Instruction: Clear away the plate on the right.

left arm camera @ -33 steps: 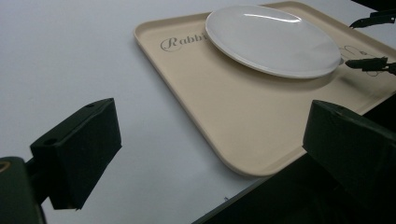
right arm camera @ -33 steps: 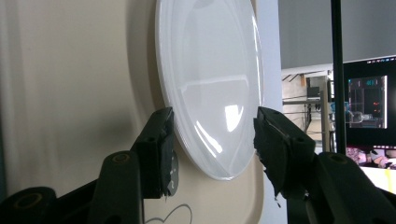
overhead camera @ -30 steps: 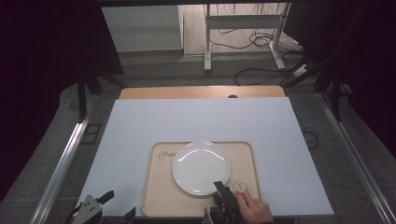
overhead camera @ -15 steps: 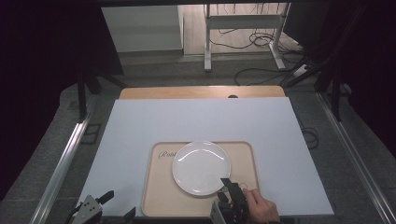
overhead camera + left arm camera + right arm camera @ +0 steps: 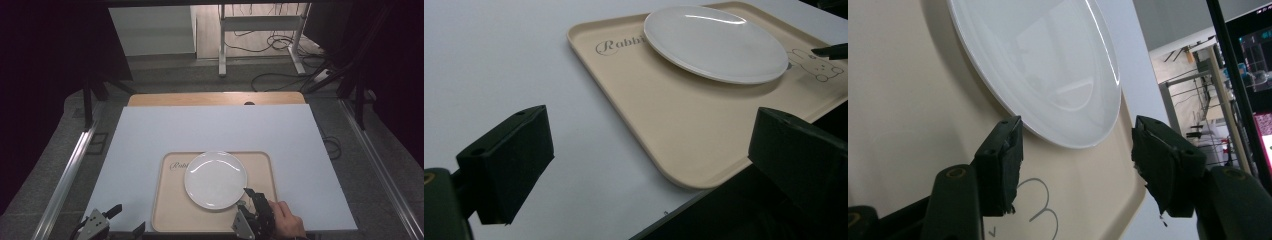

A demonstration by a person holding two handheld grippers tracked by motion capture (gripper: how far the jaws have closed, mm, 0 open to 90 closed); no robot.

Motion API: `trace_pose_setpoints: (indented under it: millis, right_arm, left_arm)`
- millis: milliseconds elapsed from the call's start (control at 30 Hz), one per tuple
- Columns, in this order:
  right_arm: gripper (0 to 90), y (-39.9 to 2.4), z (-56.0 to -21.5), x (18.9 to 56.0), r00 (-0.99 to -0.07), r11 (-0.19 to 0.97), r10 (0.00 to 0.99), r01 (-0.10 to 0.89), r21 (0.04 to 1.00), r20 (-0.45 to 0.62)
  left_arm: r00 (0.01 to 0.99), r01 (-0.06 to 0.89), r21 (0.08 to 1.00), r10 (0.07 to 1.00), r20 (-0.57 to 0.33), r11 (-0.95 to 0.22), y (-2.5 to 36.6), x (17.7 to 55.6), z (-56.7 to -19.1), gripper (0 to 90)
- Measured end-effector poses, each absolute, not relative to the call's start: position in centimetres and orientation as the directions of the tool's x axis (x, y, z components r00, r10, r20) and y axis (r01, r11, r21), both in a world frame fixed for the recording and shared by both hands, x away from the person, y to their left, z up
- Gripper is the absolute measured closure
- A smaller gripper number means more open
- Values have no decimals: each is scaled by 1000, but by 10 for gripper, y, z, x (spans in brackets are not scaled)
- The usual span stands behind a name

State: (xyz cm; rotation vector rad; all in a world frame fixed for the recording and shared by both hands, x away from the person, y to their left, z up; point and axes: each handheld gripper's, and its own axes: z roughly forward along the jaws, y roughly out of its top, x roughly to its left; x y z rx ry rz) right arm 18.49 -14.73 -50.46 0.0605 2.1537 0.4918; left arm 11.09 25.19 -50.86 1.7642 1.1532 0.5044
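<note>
1 plate: a white plate [image 5: 215, 179] lies flat on the beige tray [image 5: 262, 165], roughly at the tray's middle, its near-right rim just ahead of the right gripper [image 5: 248, 196].
Plate in the gripper views: in the right gripper view the plate [image 5: 1043, 65] sits just beyond the 2 black jaws, not between them; in the left gripper view the plate [image 5: 716, 42] rests at the far end of the tray [image 5: 664, 120].
Right gripper: in its own view the right gripper [image 5: 1075, 150] has its jaws about half apart and they have just been opening; nothing is between them, and the left jaw tip lies close by the plate's rim, touching or not I cannot tell.
Left gripper: the left gripper [image 5: 107, 220] hangs at the table's near-left edge, well apart from the tray; in its own view the left gripper [image 5: 649, 150] has its jaws spread wide and empty.
Progress: judging by how things lie, the plate is set down on the tray and let go; what seems left is to draw the right gripper clear.
Tray edges: a low raised lip runs all round; the tray's near edge lies close to the table's near edge, so little room remains there.
Open room: the white table top [image 5: 210, 130] is bare to the left, right and far side of the tray, giving free room for moving.
Hand: the person's right hand [image 5: 287, 225] comes in at the bottom edge.
</note>
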Motion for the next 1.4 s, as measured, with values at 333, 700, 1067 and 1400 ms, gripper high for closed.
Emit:
trace_pose_setpoints:
  millis: [333,700,1067,1400]
  right_arm:
    - [350,-160,-499,189,-623,894,300,-80,440,-722]
    - [306,-176,-492,196,-646,855,389,-13,518,-657]
    - [171,-196,-486,205,-643,764,543,111,635,-540]
    - [107,-220,-480,210,-640,657,649,198,727,-412]
  left_arm:
    - [473,484,867,869,-145,-119,252,111,-509,37]
    - [474,484,867,869,-145,-119,252,111,-509,37]
    - [474,484,867,869,-145,-120,252,111,-509,37]
    - [473,485,866,869,-145,-120,252,111,-509,37]
